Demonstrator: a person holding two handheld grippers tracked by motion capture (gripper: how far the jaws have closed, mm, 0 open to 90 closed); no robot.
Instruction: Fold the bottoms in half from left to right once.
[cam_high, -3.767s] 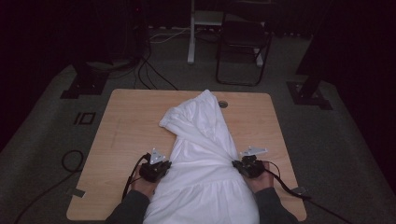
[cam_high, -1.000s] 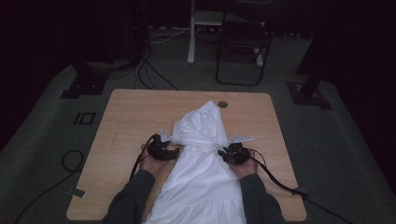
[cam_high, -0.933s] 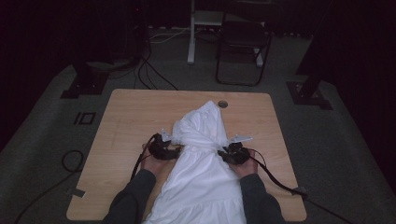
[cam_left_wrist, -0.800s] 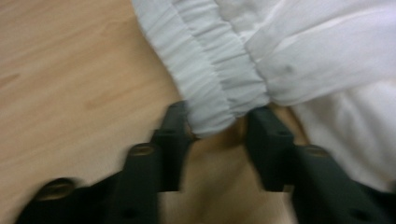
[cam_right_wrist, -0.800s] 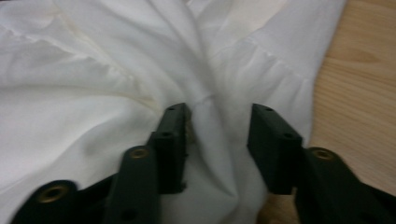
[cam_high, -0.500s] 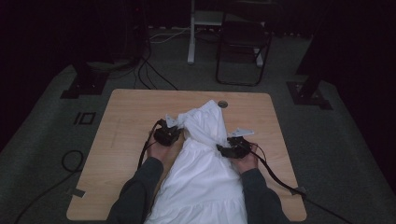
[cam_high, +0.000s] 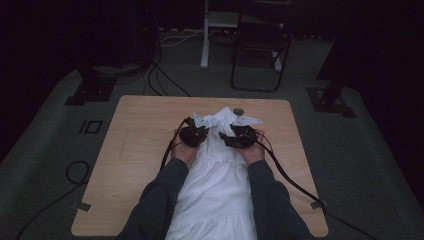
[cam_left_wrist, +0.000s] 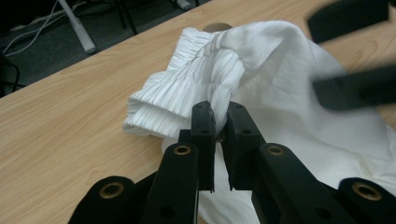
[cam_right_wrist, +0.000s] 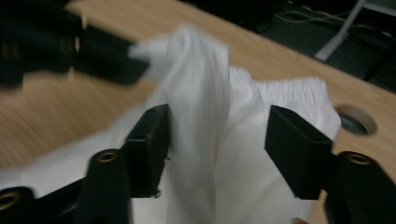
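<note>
A white pleated garment (cam_high: 220, 185) lies lengthwise on the wooden table (cam_high: 140, 130), its far end bunched up between my two grippers. My left gripper (cam_high: 200, 131) has just been closing and is shut on a fold of the pleated fabric (cam_left_wrist: 210, 60), seen pinched at its jaws (cam_left_wrist: 219, 114). My right gripper (cam_high: 236, 135) stands just to its right. Its jaws have just been closing slightly but stay wide apart (cam_right_wrist: 219, 116), with a raised ridge of cloth (cam_right_wrist: 205, 93) between them, touching the left pad only. That view is blurred.
A round cable hole (cam_high: 238, 111) sits in the table just beyond the bunched cloth. A dark folding chair (cam_high: 260, 45), a white post (cam_high: 204, 35), floor cables (cam_high: 160, 75) and dark stand bases (cam_high: 92, 90) lie beyond the table. Gripper cables trail back along both forearms.
Both hands have moved toward the table's far edge and closer together, lifting. The left jaws closed on the fabric. The garment's far end is now bunched and drawn in.
</note>
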